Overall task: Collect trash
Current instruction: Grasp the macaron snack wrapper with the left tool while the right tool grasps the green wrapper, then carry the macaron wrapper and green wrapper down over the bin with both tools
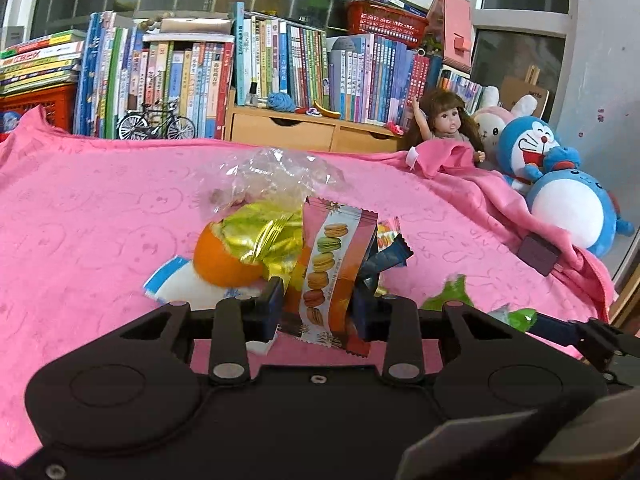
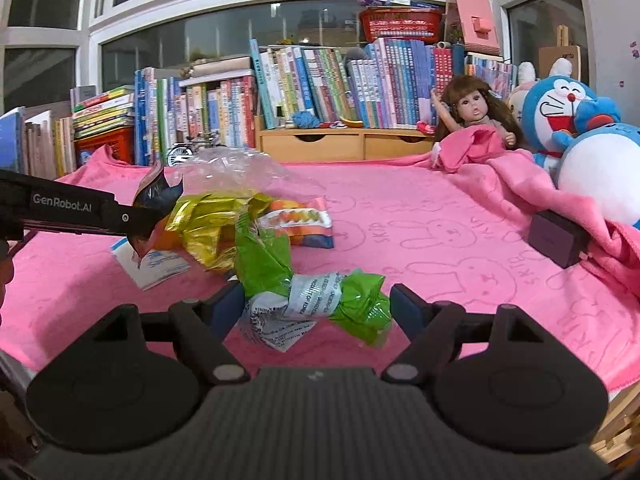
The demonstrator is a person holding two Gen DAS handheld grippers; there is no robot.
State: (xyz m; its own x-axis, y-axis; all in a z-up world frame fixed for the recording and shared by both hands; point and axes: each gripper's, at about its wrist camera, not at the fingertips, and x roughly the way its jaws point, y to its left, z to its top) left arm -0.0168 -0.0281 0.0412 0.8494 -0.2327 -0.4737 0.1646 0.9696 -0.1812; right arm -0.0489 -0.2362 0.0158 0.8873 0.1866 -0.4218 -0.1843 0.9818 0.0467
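The left tool (image 1: 318, 308) pinches a macaron-printed wrapper (image 1: 332, 264); its arm reads "GenRobot.AI". The right tool (image 2: 318, 308) stands wide around a crumpled green wrapper (image 2: 320, 300) printed "PRODUCT OF KOREA". Beyond, gold foil (image 2: 208, 220) and clear plastic (image 2: 236, 172) litter the pink blanket (image 2: 440, 240).

Left wrist view: low over the pink blanket (image 1: 100, 208), facing the bookshelf (image 1: 280, 68), very near the wrapper pile (image 1: 280, 240). Right wrist view: same facing, set rightward, slightly further back. Shared: pile, bookshelf, doll (image 2: 472, 116); left tool (image 2: 140, 220) enters the right view's left edge.
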